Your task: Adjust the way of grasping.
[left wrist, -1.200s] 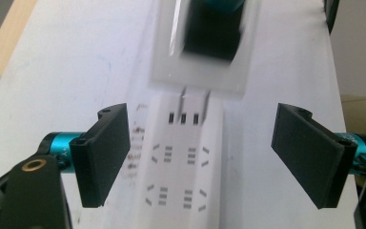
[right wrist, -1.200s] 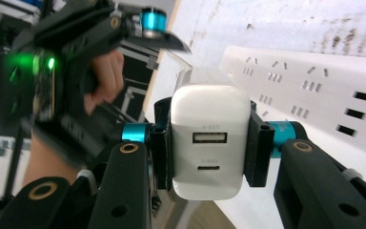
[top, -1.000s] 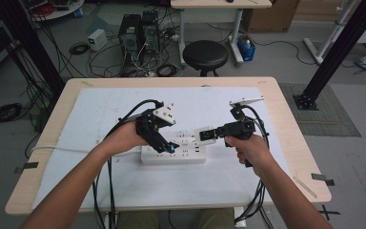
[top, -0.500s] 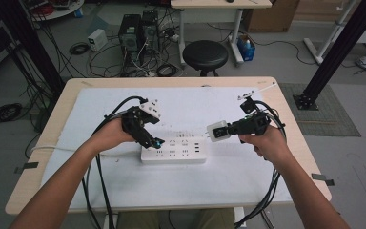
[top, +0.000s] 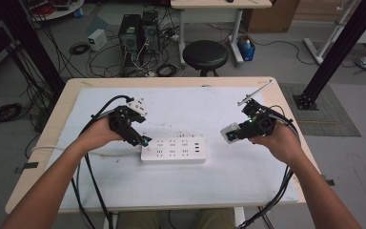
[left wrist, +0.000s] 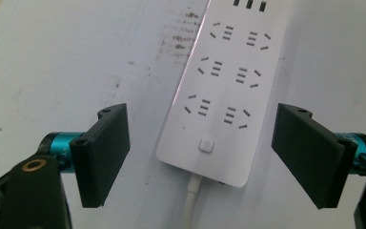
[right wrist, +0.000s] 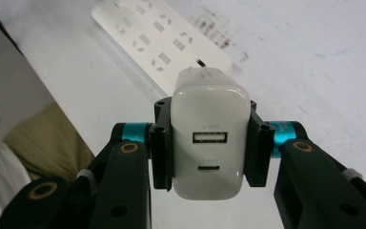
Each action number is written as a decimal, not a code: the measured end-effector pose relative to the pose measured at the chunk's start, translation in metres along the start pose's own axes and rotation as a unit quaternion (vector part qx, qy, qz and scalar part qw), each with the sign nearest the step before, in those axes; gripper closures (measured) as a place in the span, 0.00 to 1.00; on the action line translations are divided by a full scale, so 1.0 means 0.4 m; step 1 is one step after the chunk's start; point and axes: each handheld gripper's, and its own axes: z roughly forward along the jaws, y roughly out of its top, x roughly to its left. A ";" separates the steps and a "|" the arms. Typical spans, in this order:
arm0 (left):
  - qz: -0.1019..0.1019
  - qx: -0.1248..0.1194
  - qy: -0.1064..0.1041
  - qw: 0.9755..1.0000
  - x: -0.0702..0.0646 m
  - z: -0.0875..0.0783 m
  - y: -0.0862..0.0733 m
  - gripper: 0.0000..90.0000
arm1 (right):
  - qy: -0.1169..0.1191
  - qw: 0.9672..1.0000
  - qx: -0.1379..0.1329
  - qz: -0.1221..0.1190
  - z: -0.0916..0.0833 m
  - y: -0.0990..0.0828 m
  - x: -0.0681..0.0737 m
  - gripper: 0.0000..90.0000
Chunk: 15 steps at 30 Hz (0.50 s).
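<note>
A white power strip [top: 173, 150] lies flat on the white mat [top: 195, 105], its white cable [top: 100, 153] running off to the left. My left gripper [top: 140, 140] hovers over the strip's left, cable end. In the left gripper view its jaws stand open on either side of the power strip [left wrist: 224, 90], touching nothing, with the switch button between them. My right gripper [top: 229, 132] is to the right of the strip and raised off the mat. It is shut on a white USB charger [right wrist: 209, 157], ports facing the camera, with the power strip [right wrist: 157, 43] beyond it.
The mat covers a wooden table [top: 66, 95]. A thin metal rod [top: 255, 92] lies near the far right corner. Dark smudges [left wrist: 178, 38] mark the mat beside the strip. A black stool [top: 205, 55] and computer towers [top: 136, 31] stand beyond the far edge.
My left gripper has slid left along the strip to its cable end. My right gripper has drawn back to the right and lifted, still holding the charger.
</note>
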 end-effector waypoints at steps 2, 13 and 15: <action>-0.001 0.011 0.002 1.000 0.006 -0.004 -0.008 0.23 | -0.009 1.000 0.007 -0.005 -0.001 0.000 0.000 0.69; -0.025 0.071 0.034 0.997 0.032 -0.050 -0.045 0.23 | -0.092 0.989 0.097 -0.056 -0.019 -0.010 -0.008 0.69; -0.020 0.081 0.040 0.996 0.039 -0.063 -0.050 0.23 | -0.094 0.989 0.102 -0.059 -0.021 -0.011 -0.010 0.69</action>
